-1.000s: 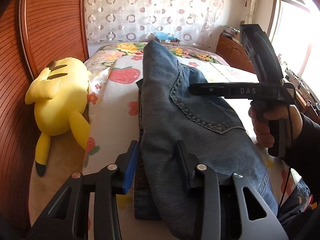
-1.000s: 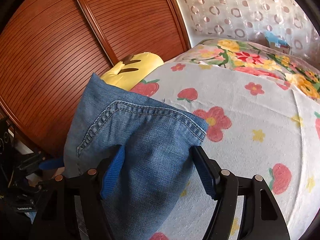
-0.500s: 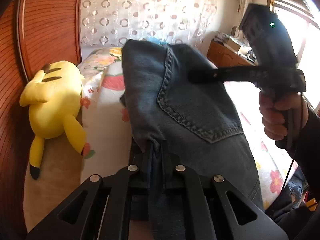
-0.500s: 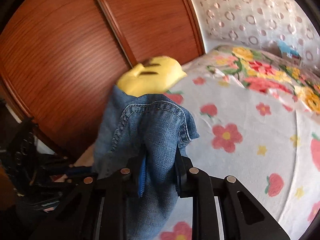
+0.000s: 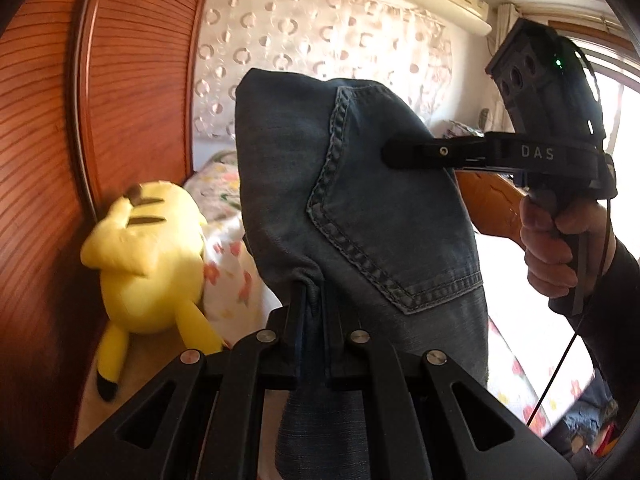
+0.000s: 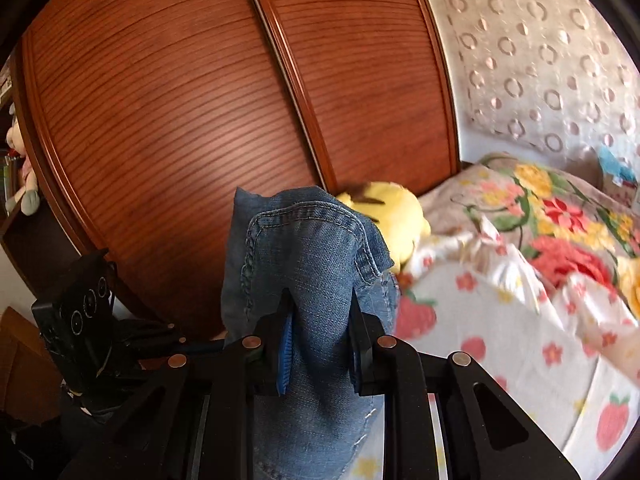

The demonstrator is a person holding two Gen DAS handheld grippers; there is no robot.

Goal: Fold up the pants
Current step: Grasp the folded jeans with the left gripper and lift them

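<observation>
The blue denim pants (image 5: 360,208) hang in the air, held up by both grippers above the bed. My left gripper (image 5: 310,304) is shut on a bunched fold of the denim below the back pocket. My right gripper (image 6: 320,320) is shut on the pants' upper edge (image 6: 304,248); it also shows in the left wrist view (image 5: 404,154), pinching the cloth at the pocket's top right, a hand on its handle. The left gripper's body shows in the right wrist view (image 6: 88,332) at lower left.
A yellow plush toy (image 5: 152,256) lies at the bed's left edge against the wooden sliding wardrobe doors (image 6: 180,100). The bed has a floral and strawberry sheet (image 6: 500,320). A wooden cabinet (image 5: 488,204) stands at the right, under a bright window.
Both grippers closed on the pants, which lay on the bed a second ago, and have lifted them up off the sheet. The views have tilted upward.
</observation>
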